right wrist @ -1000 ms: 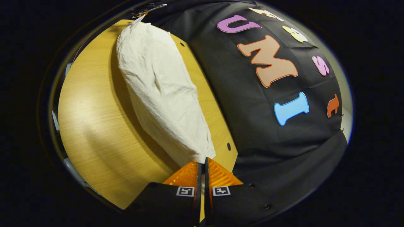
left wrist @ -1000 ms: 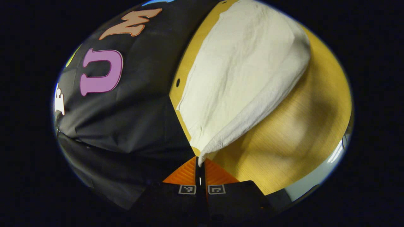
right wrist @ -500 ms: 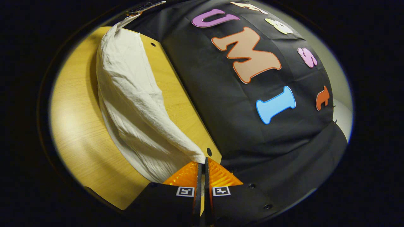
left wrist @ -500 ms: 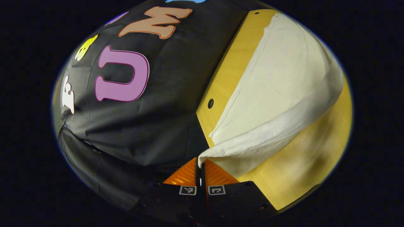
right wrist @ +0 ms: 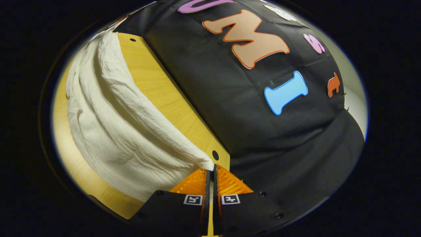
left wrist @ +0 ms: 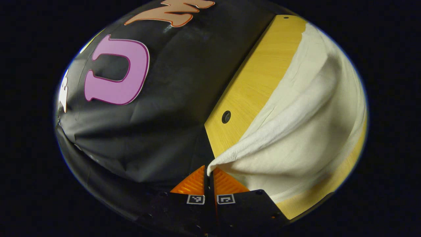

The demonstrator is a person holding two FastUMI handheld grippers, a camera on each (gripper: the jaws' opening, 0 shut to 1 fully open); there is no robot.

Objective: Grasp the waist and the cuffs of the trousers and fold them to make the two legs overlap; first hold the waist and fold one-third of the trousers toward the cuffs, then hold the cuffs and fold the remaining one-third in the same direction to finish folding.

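Table, wood, with a hole near its edge. Trousers, white, lie on the table beside that hole, edge lifted. Left gripper pinches one corner; right gripper pinches another corner just beside a hole.

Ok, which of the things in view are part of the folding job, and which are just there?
Part of the job:
- trousers, pale cloth, a raised edge pinched at each end
- left gripper, shut on that edge
- right gripper, shut on it too

Just there:
- table, wooden, with small holes near its edge
- black cloth wall
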